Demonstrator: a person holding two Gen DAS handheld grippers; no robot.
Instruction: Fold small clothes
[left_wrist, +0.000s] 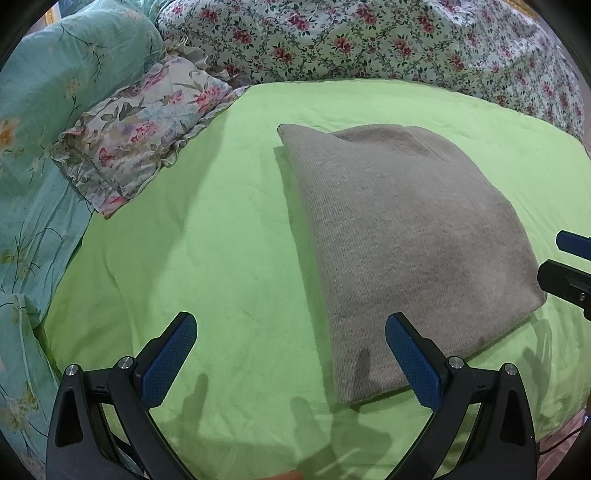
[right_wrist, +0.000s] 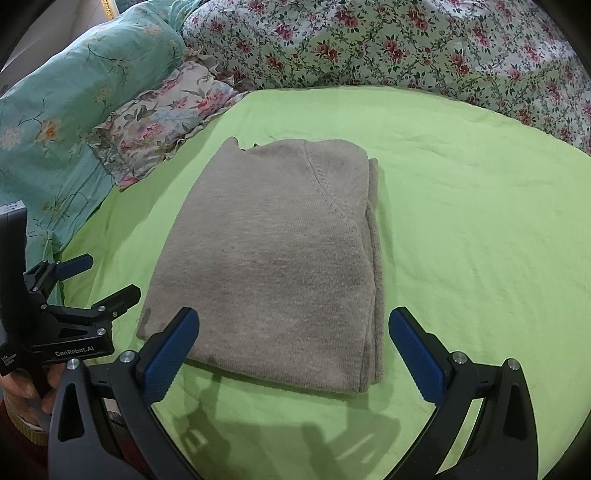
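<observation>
A grey knitted garment (right_wrist: 273, 258) is lying folded into a compact rectangle on the green sheet (right_wrist: 480, 221), filling the centre of the right wrist view and sitting toward 3 o'clock in the left wrist view. The right gripper (right_wrist: 293, 354) is hovering over the garment's near edge with its blue-padded fingers (right_wrist: 170, 354) spread wide and gripping nothing. The left gripper (left_wrist: 291, 356) is likewise spread and empty, its right finger overlapping the cloth's near corner in the view; contact cannot be confirmed. A floral pillow (left_wrist: 140, 136) is resting at 10 o'clock, and a flowered quilt (right_wrist: 406, 44) is bunching along 12 o'clock. The fold appears largely complete. Likely hazards: a finger catching the loose stacked layers along the garment's right edge and dragging the fold open, or an uneven lift letting the soft knit sag and unroll.
</observation>
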